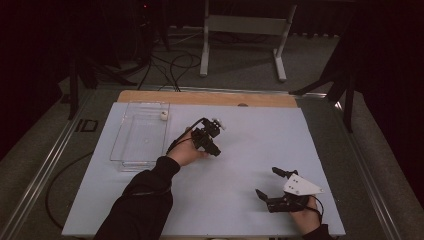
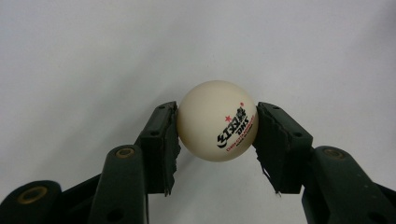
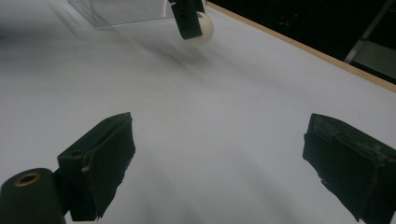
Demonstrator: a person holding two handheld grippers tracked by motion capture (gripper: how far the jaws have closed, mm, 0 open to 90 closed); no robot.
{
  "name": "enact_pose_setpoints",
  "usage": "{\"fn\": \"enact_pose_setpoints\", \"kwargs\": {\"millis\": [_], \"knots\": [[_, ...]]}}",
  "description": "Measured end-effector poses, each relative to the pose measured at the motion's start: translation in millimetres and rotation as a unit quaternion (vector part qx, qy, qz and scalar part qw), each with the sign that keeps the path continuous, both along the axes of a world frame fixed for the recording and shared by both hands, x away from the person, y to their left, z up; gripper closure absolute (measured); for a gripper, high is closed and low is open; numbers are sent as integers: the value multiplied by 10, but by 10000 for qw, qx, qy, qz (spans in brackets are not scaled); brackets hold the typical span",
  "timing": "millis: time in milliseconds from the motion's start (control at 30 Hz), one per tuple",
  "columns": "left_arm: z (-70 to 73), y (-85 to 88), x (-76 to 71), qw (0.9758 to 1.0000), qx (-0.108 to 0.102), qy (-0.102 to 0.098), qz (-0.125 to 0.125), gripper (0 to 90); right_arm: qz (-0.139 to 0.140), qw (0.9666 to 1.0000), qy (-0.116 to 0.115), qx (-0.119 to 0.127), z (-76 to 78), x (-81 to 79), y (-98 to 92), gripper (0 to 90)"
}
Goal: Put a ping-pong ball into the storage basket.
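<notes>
The left gripper [image 1: 216,124] is black, with a thin black cable that loops off its back. Up close, its two jaws are dark and chunky, and each one ends in a flat black pad [image 2: 164,144] with rough, torn edges. Round brass-coloured rings sit in the jaw arms, and small screw holes dot the pads. The right gripper [image 1: 267,182] is black too, with a pale grey three-cornered plate [image 1: 300,186] on top that has a few tiny dark dots on it. Its pads [image 3: 100,163] look thick, blocky and worn. The person wears a black long sleeve [image 1: 142,197] on the left arm.
</notes>
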State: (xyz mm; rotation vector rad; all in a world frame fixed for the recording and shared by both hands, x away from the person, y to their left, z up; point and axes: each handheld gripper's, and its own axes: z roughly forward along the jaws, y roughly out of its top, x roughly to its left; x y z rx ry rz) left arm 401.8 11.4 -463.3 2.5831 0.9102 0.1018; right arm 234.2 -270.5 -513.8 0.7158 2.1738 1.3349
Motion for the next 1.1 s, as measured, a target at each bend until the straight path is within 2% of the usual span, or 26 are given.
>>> {"fn": "enact_pose_setpoints", "kwargs": {"millis": [133,433,600,900,1000,1100], "knots": [[36,45,-21,10000,22,21,-32,518,13,10000,14,-2,-5,2,1,90],[123,103,-109,9993,141,37,-342,518,17,10000,29,-11,-6,1,1,90],[148,151,-142,9990,143,91,-407,519,26,10000,17,-19,-6,0,9,90],[178,220,-219,9975,243,145,-654,518,12,10000,36,-13,-8,1,10,90],[206,259,-249,9967,249,85,-763,518,18,10000,22,-13,-5,-1,11,90],[232,311,-266,9971,210,94,-728,518,7,10000,22,-5,-3,-3,10,90]]}}
